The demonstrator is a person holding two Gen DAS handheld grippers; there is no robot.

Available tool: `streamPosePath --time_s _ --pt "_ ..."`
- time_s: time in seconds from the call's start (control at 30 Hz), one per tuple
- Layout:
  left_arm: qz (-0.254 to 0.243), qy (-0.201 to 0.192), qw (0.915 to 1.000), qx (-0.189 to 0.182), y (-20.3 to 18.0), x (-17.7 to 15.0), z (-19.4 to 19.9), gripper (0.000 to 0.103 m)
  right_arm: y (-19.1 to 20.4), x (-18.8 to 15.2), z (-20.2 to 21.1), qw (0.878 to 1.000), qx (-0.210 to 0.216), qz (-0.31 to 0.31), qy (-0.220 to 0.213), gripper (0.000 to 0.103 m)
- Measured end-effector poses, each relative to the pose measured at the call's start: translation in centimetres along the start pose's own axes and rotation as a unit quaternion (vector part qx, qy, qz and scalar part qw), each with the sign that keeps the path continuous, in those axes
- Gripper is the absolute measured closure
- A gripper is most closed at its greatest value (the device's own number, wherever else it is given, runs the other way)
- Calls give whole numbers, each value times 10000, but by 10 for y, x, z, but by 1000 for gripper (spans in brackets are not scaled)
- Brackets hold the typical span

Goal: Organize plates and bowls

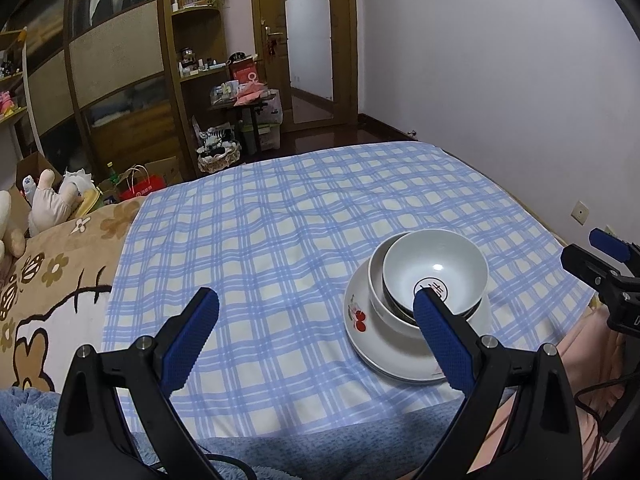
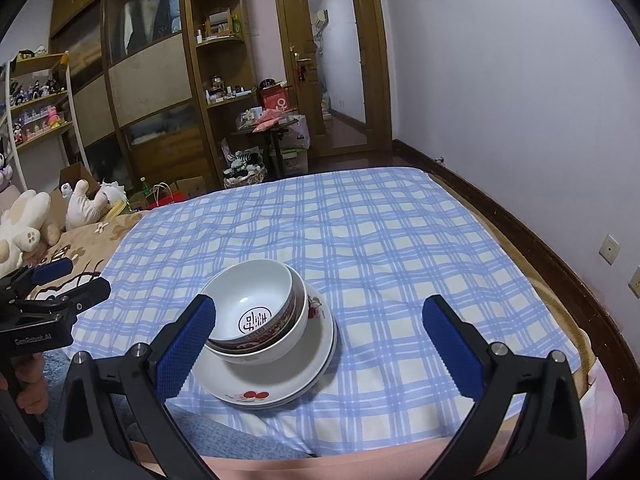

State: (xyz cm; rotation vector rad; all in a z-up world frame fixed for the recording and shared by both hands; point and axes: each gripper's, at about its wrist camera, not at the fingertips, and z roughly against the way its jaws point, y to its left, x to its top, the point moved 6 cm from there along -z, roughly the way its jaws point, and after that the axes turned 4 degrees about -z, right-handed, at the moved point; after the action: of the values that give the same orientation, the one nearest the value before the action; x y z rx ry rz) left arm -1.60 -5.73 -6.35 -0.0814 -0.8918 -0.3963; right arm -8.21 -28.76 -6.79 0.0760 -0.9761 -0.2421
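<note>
On the blue checked cloth (image 1: 280, 240) (image 2: 380, 240) stands one stack: a white bowl with a black character mark (image 1: 434, 266) (image 2: 252, 296) nested in a larger bowl (image 1: 378, 300) (image 2: 276, 348), on cherry-patterned plates (image 1: 372, 344) (image 2: 272, 384). My left gripper (image 1: 316, 308) is open with nothing between its fingers, the stack lying behind its right finger (image 1: 444, 344). My right gripper (image 2: 320, 316) is open too, empty, its left finger (image 2: 184, 348) in front of the stack's left side. Each gripper shows at the other view's edge (image 1: 600, 264) (image 2: 56, 280).
The cloth lies on a bed with a brown patterned blanket (image 1: 48, 288) and plush toys (image 2: 24, 232) on the left. A white wall (image 2: 520, 100) runs along the right. Wooden wardrobe (image 1: 116, 72), shelves, a cluttered small table (image 1: 248, 100) and a door (image 2: 336, 68) stand beyond the bed.
</note>
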Motion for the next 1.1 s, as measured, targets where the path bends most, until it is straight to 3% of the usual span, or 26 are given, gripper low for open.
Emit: streamPosePath --time_s 1.1 --pt "31 -4 10000 64 1 -1 0 6 -1 1 -2 10000 -8 26 26 0"
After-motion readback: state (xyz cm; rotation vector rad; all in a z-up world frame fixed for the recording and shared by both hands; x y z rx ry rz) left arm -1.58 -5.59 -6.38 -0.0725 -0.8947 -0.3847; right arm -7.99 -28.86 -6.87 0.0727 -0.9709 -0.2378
